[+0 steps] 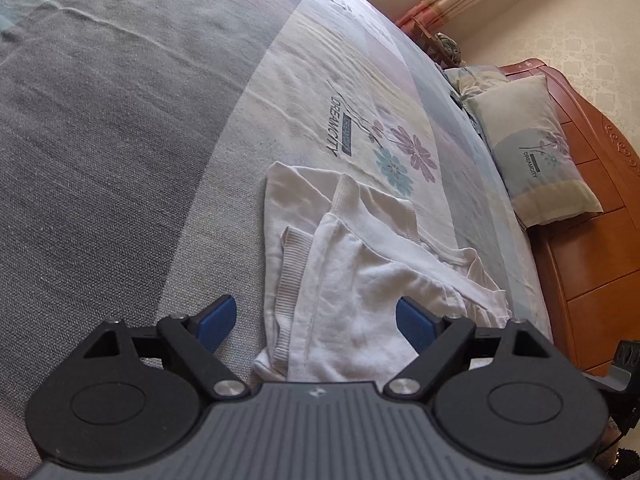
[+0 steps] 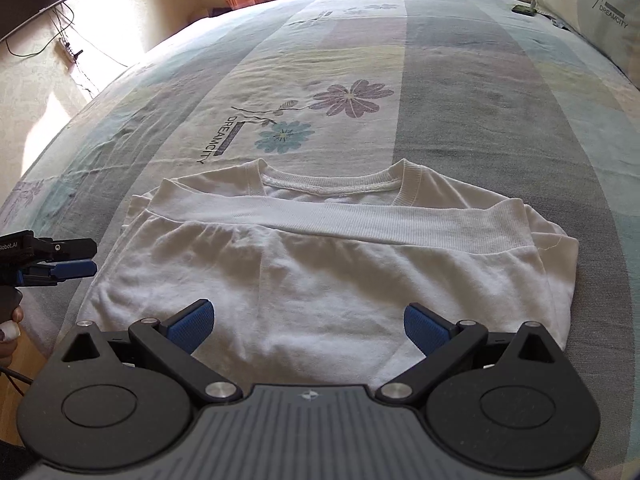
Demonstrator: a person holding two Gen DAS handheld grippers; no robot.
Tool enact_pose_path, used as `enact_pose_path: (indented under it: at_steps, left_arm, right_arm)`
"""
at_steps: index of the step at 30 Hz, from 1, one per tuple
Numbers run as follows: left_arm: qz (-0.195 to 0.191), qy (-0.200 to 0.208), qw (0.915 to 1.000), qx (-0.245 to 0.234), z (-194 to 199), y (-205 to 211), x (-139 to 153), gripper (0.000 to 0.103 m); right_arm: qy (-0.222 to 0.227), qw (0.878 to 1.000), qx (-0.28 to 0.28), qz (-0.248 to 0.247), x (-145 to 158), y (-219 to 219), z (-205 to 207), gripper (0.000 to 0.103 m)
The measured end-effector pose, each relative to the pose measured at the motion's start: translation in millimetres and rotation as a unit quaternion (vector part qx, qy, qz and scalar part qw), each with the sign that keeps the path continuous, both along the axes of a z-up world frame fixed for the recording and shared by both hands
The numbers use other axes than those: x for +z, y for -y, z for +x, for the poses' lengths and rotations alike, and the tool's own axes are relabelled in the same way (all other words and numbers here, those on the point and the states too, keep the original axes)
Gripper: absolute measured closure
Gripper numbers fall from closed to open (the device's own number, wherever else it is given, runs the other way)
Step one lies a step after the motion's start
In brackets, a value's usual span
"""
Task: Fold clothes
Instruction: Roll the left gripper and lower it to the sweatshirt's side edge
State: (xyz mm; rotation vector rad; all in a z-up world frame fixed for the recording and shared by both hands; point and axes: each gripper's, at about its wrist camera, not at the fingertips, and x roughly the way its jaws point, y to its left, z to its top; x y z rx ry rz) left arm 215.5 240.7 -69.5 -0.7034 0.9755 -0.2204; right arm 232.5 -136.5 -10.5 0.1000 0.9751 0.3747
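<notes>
A white sweatshirt (image 2: 320,272) lies folded on the bed. Its ribbed hem band (image 2: 340,220) is laid across just below the collar (image 2: 332,184). My right gripper (image 2: 308,322) hovers open over the near edge of the cloth, pads apart with nothing between them. My left gripper (image 2: 90,258) comes in from the left side, just off the sweatshirt's left edge. In the left wrist view the sweatshirt (image 1: 360,280) runs away between the wide-open blue pads of the left gripper (image 1: 316,320), which grip nothing.
The bedsheet (image 2: 280,92) is striped with printed flowers. A pillow (image 1: 536,152) leans on the wooden headboard (image 1: 592,240). A small dark object (image 2: 524,9) lies near the pillow (image 2: 592,12). A power strip with cables (image 2: 66,50) is on the floor. A hand (image 2: 8,336) shows at the left edge.
</notes>
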Motion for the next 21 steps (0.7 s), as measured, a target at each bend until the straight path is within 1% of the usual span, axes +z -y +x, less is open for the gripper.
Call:
enact_pose_path:
  at_steps: [3, 6, 9, 12, 15, 19, 21]
  left_arm:
    - [-0.050, -0.018, 0.9983, -0.022, 12, -8, -8, 0.016]
    - [-0.080, -0.030, 0.9957, -0.038, 26, -13, -13, 0.015]
    - [-0.090, -0.033, 0.9937, -0.058, 42, -11, -16, 0.014]
    - [-0.101, -0.036, 0.9911, -0.078, 58, -10, -18, 0.011]
    - [-0.107, -0.040, 0.9895, -0.088, 69, -7, -18, 0.009]
    - [-0.116, -0.046, 0.9885, -0.085, 62, -5, -20, 0.009]
    - [-0.132, -0.057, 0.9859, -0.086, 52, -5, -23, 0.008]
  right_arm:
    - [-0.005, 1.000, -0.023, 0.015, -1, 3, 0, 0.000]
    - [-0.001, 0.998, -0.051, 0.025, -2, 5, -3, 0.000]
    - [0.002, 0.997, -0.068, 0.035, -2, 6, -8, 0.000]
    - [0.002, 0.997, -0.076, 0.035, -2, 4, -12, 0.000]
    - [0.008, 0.996, -0.086, 0.034, -1, 2, -15, 0.000]
    - [0.014, 0.995, -0.085, 0.043, 2, -1, -16, 0.000]
    - [0.016, 0.996, -0.079, 0.045, 3, -3, -16, 0.000]
